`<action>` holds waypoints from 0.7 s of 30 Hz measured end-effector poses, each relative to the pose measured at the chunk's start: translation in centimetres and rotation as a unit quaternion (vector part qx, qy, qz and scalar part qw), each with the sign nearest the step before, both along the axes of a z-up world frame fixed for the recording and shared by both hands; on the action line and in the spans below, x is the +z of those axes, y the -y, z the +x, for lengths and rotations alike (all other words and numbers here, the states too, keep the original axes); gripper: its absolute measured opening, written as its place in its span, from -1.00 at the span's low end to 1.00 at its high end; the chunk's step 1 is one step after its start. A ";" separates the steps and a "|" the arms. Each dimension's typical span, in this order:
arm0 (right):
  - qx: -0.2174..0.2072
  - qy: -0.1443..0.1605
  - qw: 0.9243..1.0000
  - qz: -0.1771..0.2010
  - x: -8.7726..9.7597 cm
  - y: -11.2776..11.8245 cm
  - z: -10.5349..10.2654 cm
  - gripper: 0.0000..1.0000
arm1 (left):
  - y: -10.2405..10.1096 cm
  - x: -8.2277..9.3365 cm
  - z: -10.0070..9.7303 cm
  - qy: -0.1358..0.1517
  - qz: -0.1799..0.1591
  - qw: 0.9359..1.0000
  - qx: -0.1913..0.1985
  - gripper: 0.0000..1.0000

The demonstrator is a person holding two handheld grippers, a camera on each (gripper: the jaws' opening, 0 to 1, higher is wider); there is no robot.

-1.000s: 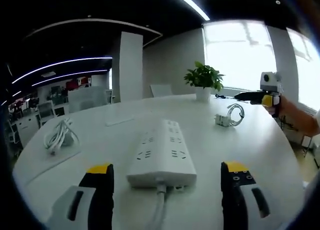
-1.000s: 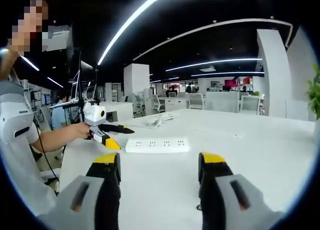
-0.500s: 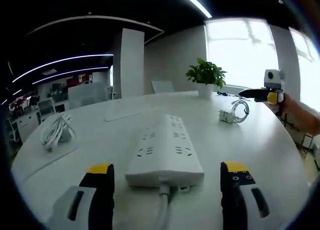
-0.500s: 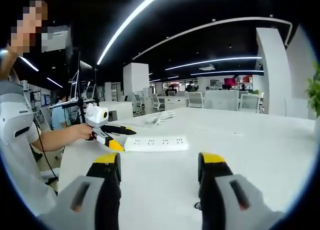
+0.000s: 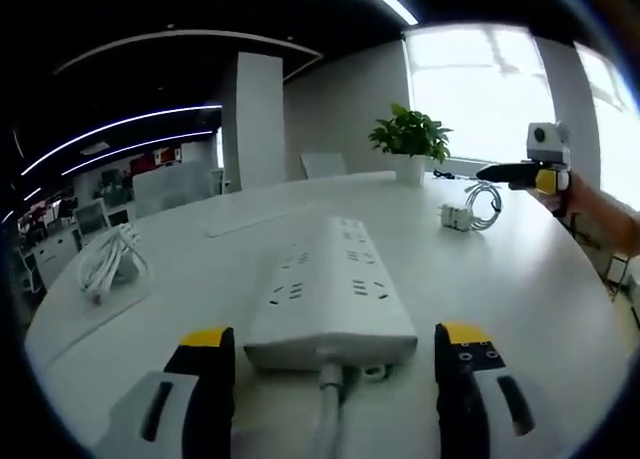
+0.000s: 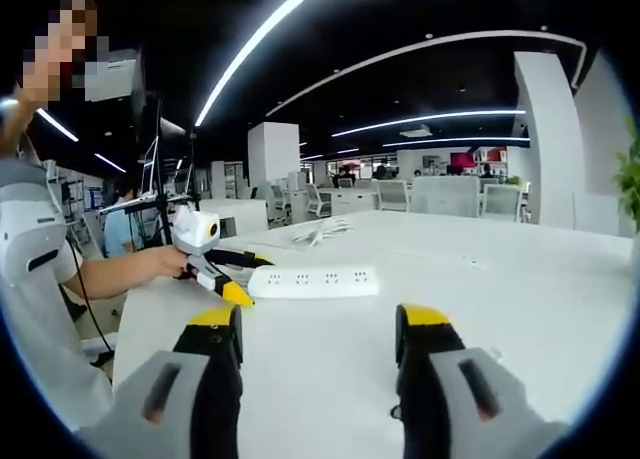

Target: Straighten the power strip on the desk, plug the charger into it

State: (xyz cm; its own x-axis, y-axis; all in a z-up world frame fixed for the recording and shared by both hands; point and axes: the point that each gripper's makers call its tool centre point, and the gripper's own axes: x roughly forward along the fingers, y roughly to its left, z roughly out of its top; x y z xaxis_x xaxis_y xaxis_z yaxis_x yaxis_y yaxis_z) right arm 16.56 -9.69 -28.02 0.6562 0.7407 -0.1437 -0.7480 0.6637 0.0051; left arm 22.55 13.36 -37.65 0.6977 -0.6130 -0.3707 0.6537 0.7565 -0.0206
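White and round-edged, the desk (image 5: 520, 279) carries everything, with an open-plan office of chairs, pillars and ceiling light strips behind it and bright windows on one side. My left gripper (image 5: 335, 354) sits low at the desk's near edge with its yellow-tipped jaws spread apart, one on each side of the cord end of the power strip (image 5: 330, 294). That white strip lies flat, running away from me toward the middle of the desk, its cord (image 5: 326, 419) dropping off toward me between the jaws; I cannot tell whether either jaw touches it. Toward the desk's far right edge lies the charger (image 5: 453, 216), a small white block with its coiled cable (image 5: 488, 205) beside it, well apart from the strip. Near the far edge stands a potted plant (image 5: 408, 144), and a bundle of white cable (image 5: 108, 262) rests by the left edge. My right gripper (image 6: 318, 324) hangs over bare desk, jaws apart and holding nothing. From that side the power strip (image 6: 315, 281) lies crosswise, my left gripper (image 6: 235, 274) at its left end, held by a hand (image 6: 165, 264).
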 end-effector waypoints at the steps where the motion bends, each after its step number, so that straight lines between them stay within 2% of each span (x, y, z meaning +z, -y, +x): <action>1: 0.000 0.000 1.000 0.000 0.0 0.0 0.0 0.23 | 0.0 0.0 0.0 0.000 0.001 1.000 0.001 0.63; 13: 0.004 -0.006 1.000 -0.001 -0.6 -0.2 0.3 0.23 | -0.1 0.1 0.3 0.005 -0.005 1.000 -0.008 0.46; 21: 0.007 -0.009 1.000 -0.003 -0.8 -0.4 0.7 0.23 | -0.1 0.1 0.0 0.004 -0.008 1.000 -0.018 0.44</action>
State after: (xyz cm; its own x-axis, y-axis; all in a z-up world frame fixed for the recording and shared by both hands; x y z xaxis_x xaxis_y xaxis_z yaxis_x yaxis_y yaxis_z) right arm 17.22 -9.27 -28.80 0.6435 0.7484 -0.1606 -0.7566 0.6537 0.0148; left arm 22.53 13.48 -37.58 0.6783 -0.6429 -0.3557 0.6803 0.7325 -0.0268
